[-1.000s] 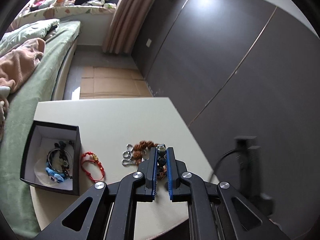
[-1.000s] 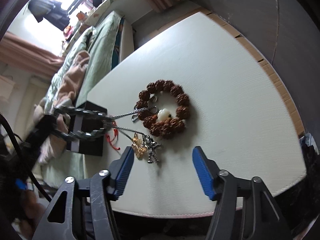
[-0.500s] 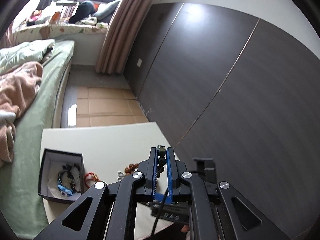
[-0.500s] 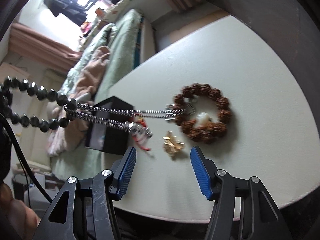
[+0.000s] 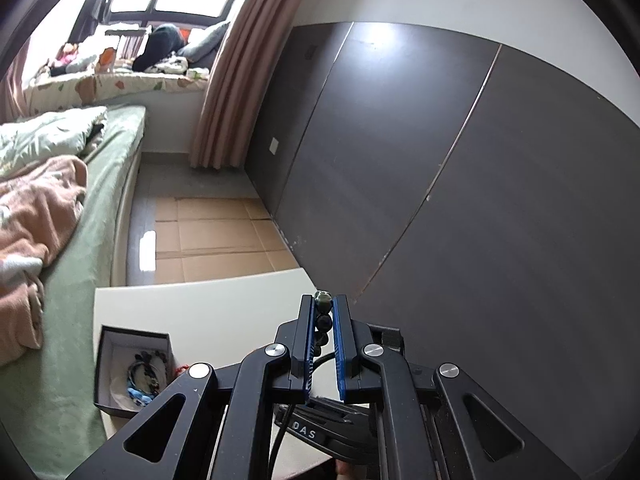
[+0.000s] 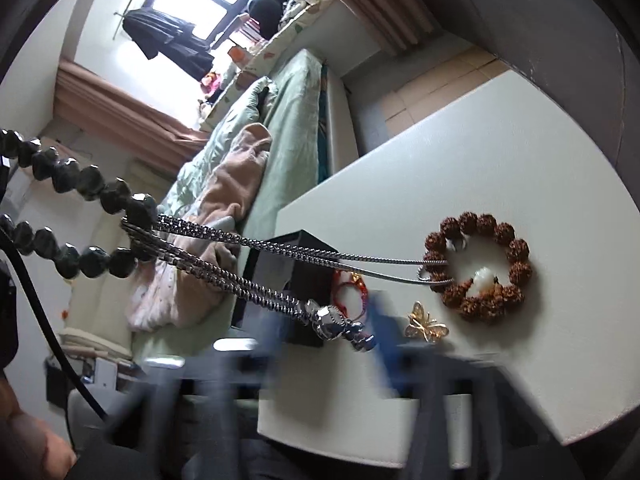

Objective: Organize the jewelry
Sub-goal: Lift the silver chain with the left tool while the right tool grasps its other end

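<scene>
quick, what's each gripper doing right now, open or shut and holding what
Left gripper: shut on the dark bead necklace.
Right gripper: blurred; its jaws have just been closing and read as shut, nothing visibly between them.

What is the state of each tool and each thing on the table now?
Left tool: shut on bead necklace.
Right tool: blurred, jaws just closed; grip unclear.
Bead necklace: off the table, chain stretched toward brown bracelet.
Brown bracelet: flat on table.
Butterfly brooch: flat on table.
Black box: open, bracelets inside.
</scene>
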`<action>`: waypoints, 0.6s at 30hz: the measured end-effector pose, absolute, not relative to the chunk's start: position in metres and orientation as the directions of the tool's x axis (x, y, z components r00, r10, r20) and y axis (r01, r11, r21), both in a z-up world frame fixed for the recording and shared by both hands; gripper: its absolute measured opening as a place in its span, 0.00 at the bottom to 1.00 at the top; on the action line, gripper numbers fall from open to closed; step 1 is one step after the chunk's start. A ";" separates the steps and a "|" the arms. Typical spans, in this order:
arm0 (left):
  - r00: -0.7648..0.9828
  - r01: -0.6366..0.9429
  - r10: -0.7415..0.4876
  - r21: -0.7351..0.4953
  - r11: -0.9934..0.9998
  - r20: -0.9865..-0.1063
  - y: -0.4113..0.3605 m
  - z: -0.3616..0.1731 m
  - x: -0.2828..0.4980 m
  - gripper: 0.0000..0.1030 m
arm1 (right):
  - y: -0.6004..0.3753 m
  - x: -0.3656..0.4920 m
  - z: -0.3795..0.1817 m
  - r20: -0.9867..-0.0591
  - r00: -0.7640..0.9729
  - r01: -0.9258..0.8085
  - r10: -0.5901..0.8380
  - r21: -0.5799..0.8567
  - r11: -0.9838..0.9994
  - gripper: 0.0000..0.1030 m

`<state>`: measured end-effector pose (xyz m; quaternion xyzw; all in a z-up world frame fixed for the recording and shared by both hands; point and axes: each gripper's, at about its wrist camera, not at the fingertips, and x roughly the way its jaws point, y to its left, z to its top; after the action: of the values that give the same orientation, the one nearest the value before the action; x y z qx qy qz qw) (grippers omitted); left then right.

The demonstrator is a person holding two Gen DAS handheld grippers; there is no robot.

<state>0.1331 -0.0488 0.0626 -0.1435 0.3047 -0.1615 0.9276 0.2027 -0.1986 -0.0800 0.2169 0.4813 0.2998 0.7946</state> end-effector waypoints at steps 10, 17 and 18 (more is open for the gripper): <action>0.825 0.174 -0.333 -0.355 0.918 -0.456 -0.018 0.101 0.122 0.08 | -0.197 0.189 -0.063 -0.597 0.363 -0.354 0.716 0.622 0.698 0.12; 0.877 0.138 -0.260 -0.308 0.941 -0.403 0.012 0.141 0.109 0.08 | -0.200 0.187 -0.050 -0.563 0.372 -0.374 0.738 0.637 0.674 0.12; 0.882 0.131 -0.249 -0.300 0.945 -0.400 0.016 0.146 0.107 0.08 | -0.201 0.187 -0.050 -0.558 0.372 -0.372 0.742 0.643 0.670 0.12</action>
<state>0.1073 0.0160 0.1455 -0.1336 0.2217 -0.0988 0.9609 0.1869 -0.2007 -0.0498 0.2104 0.4392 0.3477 0.8012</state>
